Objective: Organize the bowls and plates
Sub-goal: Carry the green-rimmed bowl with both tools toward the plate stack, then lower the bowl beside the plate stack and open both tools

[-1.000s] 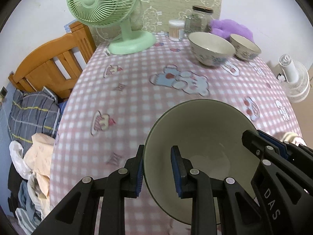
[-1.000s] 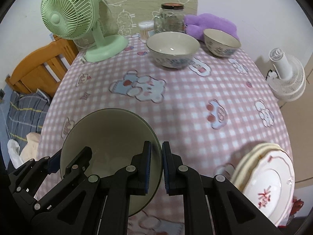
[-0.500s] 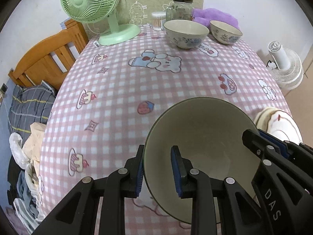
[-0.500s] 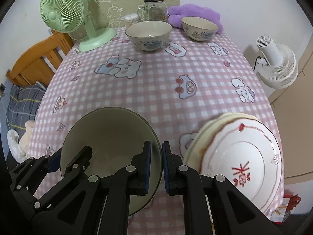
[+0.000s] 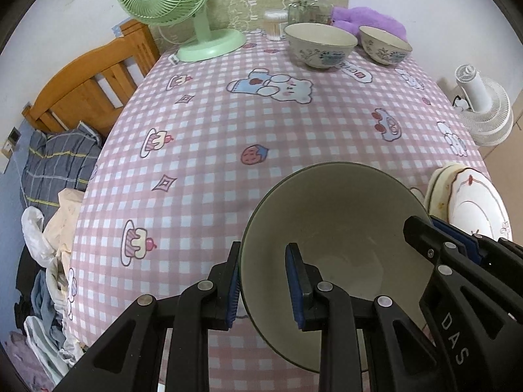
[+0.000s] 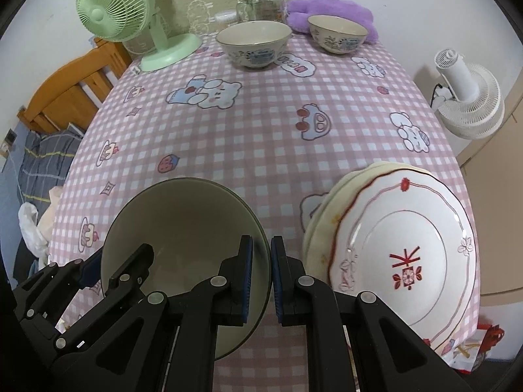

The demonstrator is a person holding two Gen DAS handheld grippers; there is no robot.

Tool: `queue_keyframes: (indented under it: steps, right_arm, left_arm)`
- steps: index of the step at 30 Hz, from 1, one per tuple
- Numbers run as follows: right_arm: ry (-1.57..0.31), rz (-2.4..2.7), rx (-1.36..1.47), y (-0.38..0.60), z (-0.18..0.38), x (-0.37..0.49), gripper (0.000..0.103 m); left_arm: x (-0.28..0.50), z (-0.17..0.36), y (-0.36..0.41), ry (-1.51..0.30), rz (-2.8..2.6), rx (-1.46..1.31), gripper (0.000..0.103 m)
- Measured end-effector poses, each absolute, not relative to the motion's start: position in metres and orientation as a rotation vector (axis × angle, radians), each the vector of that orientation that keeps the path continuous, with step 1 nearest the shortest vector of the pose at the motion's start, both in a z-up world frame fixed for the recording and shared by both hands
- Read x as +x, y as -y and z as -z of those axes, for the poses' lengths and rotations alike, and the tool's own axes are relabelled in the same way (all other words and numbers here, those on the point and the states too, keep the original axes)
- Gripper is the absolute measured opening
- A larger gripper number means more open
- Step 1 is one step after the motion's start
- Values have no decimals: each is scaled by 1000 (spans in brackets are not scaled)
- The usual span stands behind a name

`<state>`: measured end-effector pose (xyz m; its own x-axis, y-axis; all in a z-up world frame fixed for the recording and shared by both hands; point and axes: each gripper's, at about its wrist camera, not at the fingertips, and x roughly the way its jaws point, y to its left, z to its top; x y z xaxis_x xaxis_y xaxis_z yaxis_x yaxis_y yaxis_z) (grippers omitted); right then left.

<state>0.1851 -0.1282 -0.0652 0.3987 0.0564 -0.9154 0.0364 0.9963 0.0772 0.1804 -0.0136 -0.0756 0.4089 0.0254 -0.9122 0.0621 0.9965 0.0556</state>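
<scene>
- Bowl (image 5: 340, 228), grey-green and empty, was held tilted above the near part of the table (image 5: 228, 150), carried between both grippers rather than resting on the cloth.
- The left gripper (image 5: 263, 281) was closed on the bowl's left rim, one pad outside the wall and one inside.
- The right gripper (image 6: 261, 271) pinched the opposite rim, its pads nearly meeting across the thin edge.
- A stack of plates (image 6: 402, 254) lay just beside the bowl on the right, overhanging the near right edge of the table.
- Two patterned bowls (image 6: 253, 44) stood well apart at the far side, near a green fan (image 6: 114, 9) and a glass jar (image 6: 261, 3).
- Risk, as I judged it: each grip caught only a thin glazed rim, so uneven pull between the two hands could let the bowl slip or twist free.
- A swing to the right could knock the overhanging plates off the table.
- Setting the bowl down still tilted could make it rock or clip the plate stack.
</scene>
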Motion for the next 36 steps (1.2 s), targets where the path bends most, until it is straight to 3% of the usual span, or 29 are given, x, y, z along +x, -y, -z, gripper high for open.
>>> queue_keyframes:
  steps: [6,8,12,13,14,16,18,20,25,36]
  right_arm:
    - [-1160,14,59,116,72,190,14]
    - [-1160,34,51,114,73,192,15]
    - [-1160,58,65,113,72,195,16]
    - [-1154,54,69,113,72,195,17]
    - [-1150,53,77,113,71,195,20]
    - [-1147,63,85,111,70,196,30]
    - [-1135,75,84,108,67,197,53]
    - [-1123,91,88,105,63,196,67]
    - [-1108,119,105,99,54,199,69]
    - [-1018,140,111,102,21,214,72]
  left_arm:
    - [183,83,8,-1144,40,70,25]
    - [185,83,8,-1137,67,59,33]
    - [189,81,7,-1131,115,68,39]
    - [190,80,7,-1132,127,69,48]
    - [192,79,6,-1132,143,70,60]
    - [193,78,4,-1128,166,68,64]
    - [194,75,2,-1126,203,60,72]
    - [195,71,-1,-1119,218,69,74]
    - [199,61,-6,-1103,286,77,81]
    - [219,31,0,-1015,307,70,82]
